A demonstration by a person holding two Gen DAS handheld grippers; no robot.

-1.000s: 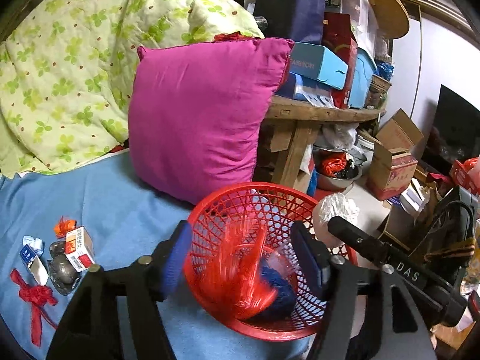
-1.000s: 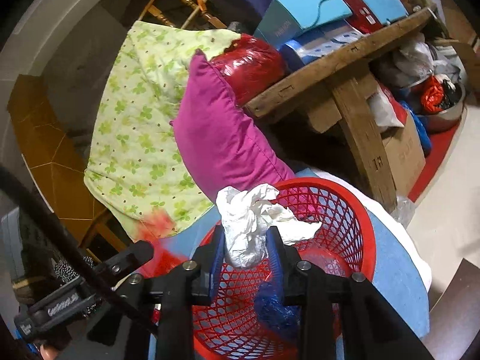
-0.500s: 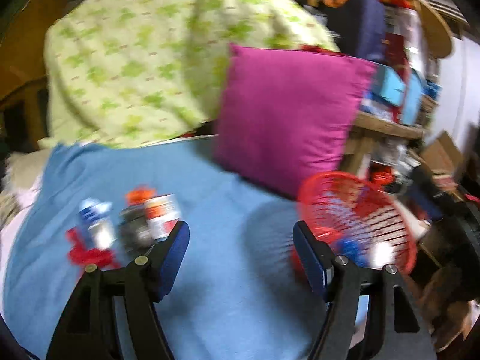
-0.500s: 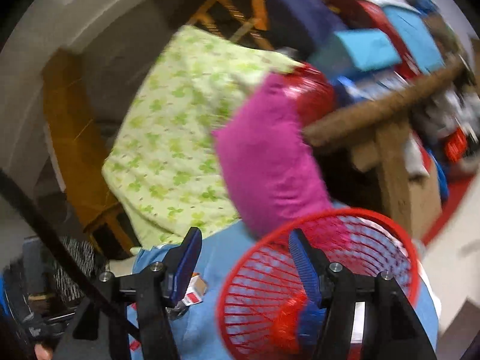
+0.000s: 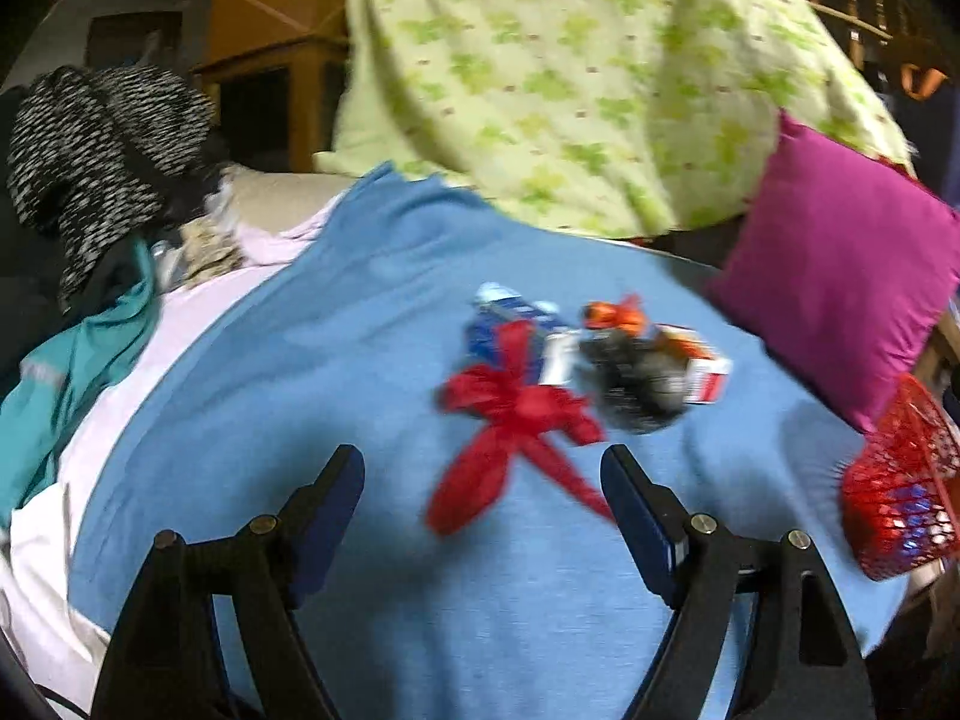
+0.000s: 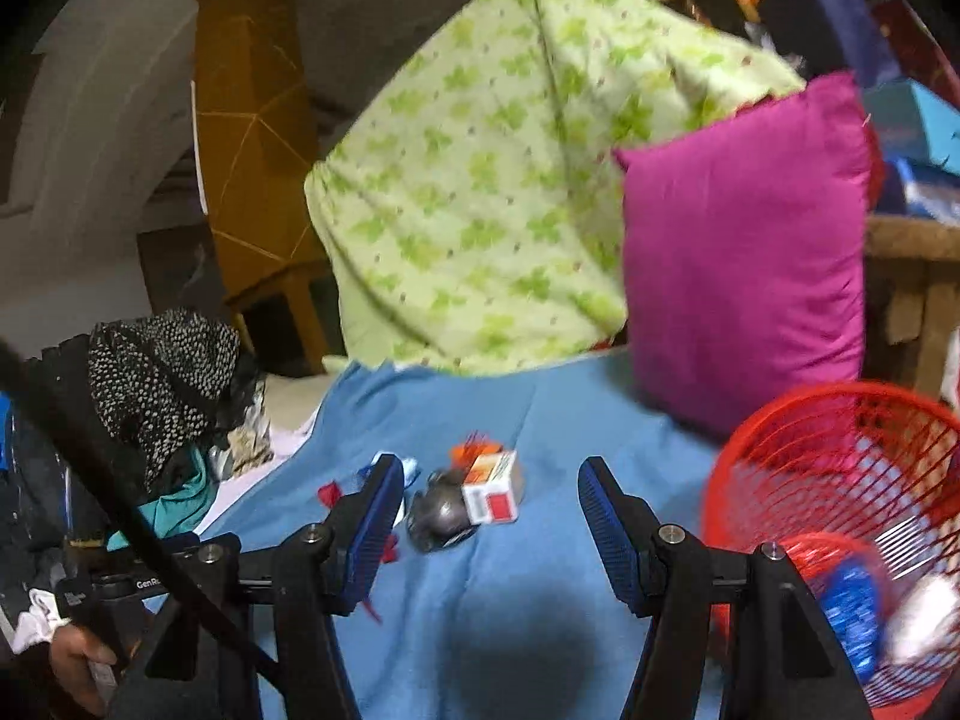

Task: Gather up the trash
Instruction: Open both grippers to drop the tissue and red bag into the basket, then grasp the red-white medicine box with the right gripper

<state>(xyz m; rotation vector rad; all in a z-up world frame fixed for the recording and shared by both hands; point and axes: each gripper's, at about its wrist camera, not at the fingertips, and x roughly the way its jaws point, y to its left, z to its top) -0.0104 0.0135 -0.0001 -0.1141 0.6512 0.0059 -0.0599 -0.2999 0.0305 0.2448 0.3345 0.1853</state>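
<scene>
Only the left view shows the whole bow (image 5: 516, 414); left gripper (image 5: 483, 480), just widened, and right gripper (image 6: 492, 480) gape empty; basket (image 6: 840, 480) at blanket's (image 5: 300, 390) right edge.

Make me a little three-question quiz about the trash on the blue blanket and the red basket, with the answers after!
1. True or false: the left gripper is squeezing the red ribbon bow.
2. What colour is the pillow standing behind the red basket?
3. Which piece lies nearest the left gripper? A) red ribbon bow B) small red and white box C) orange wrapper

Key
1. False. Its jaws are open and have just been opening wider, with nothing between the pads; the bow lies just ahead on the blue blanket.
2. Magenta.
3. A.
</scene>
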